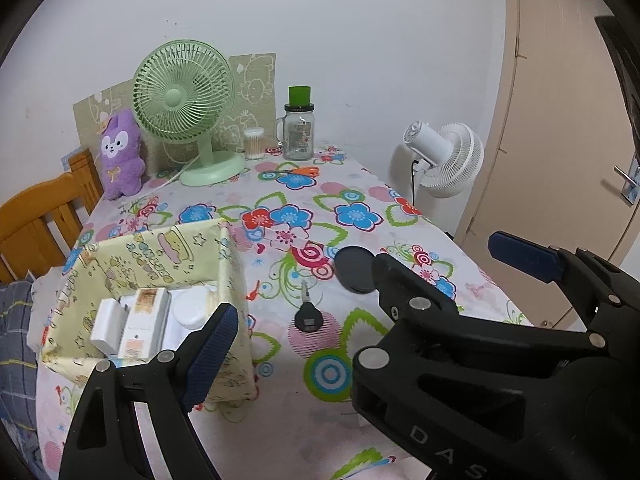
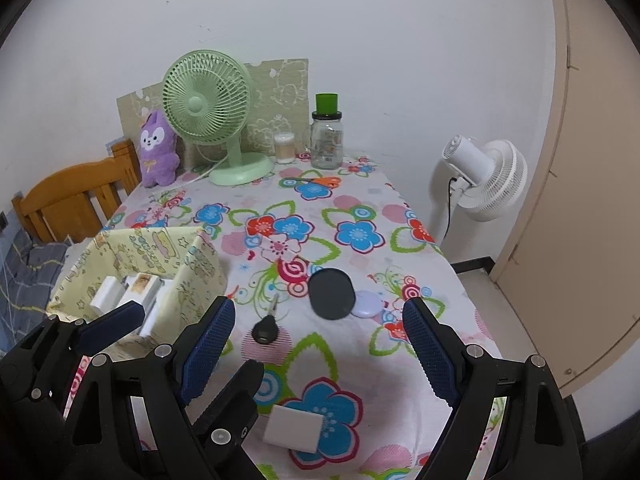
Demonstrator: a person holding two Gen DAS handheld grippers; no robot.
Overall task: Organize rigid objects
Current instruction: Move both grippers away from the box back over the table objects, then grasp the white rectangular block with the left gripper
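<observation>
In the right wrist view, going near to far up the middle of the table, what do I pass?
White block → key → black disc → scissors → jar.

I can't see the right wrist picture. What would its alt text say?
Open right tongs hover over a floral tablecloth, above a car key, a black disc and a white block. To the left, a yellow fabric box holds white items, with the left tongs by it; a green fan stands behind.
</observation>
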